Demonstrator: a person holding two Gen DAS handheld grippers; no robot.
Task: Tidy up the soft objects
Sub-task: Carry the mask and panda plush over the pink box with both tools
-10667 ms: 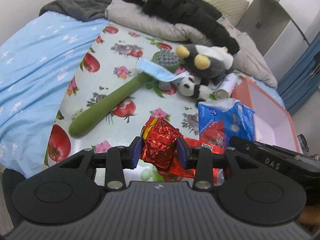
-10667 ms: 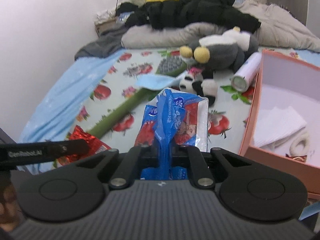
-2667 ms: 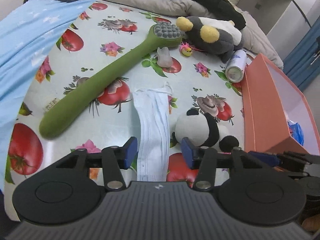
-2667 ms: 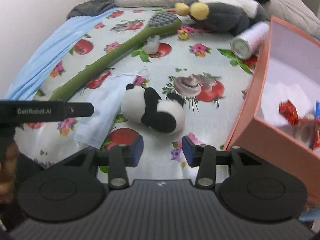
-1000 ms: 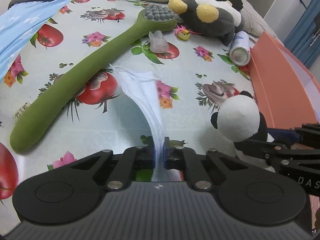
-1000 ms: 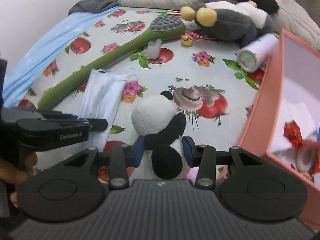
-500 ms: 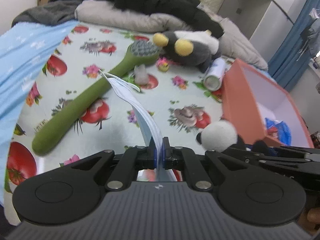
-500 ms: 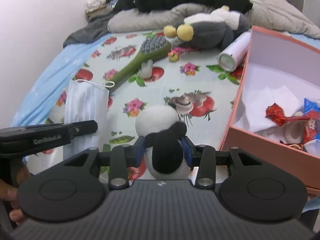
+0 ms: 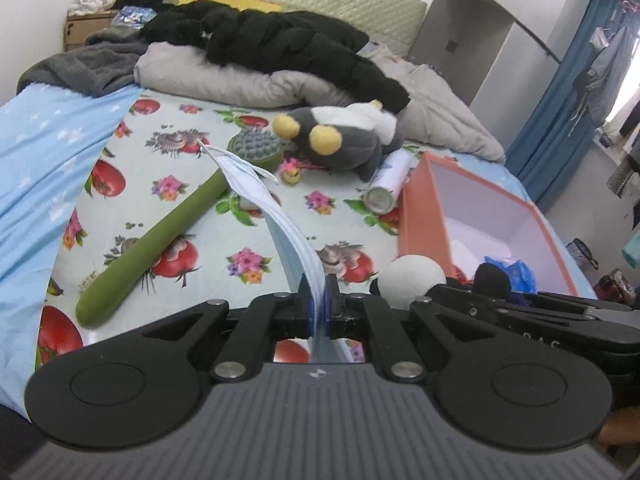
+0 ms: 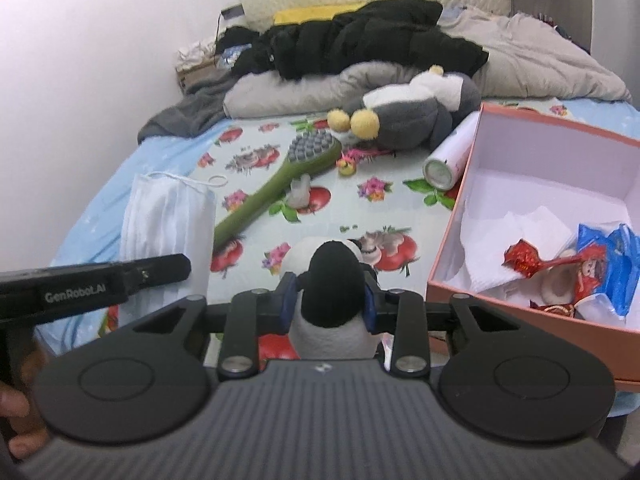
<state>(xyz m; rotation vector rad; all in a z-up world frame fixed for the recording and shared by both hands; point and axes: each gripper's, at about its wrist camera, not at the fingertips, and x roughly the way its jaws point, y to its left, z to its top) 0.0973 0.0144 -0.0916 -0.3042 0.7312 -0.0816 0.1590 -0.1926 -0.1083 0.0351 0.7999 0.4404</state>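
Right wrist: panda [image 10: 334, 280] between tool [image 10: 330, 306] pads.

We see both fisheye views evenly lit by soft indoor light, brightest by the window [image 9: 624, 120] at far right, with faint shadows, no glare, bowed and darkened edges, and slight overall blur.

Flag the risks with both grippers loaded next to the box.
1. Left gripper pinches only the face mask's lower end; it could slip.
2. Right gripper, jaws closing, squeezes the soft panda plush; it may squirm out.
3. Orange box wall sits close; the plush might snag.
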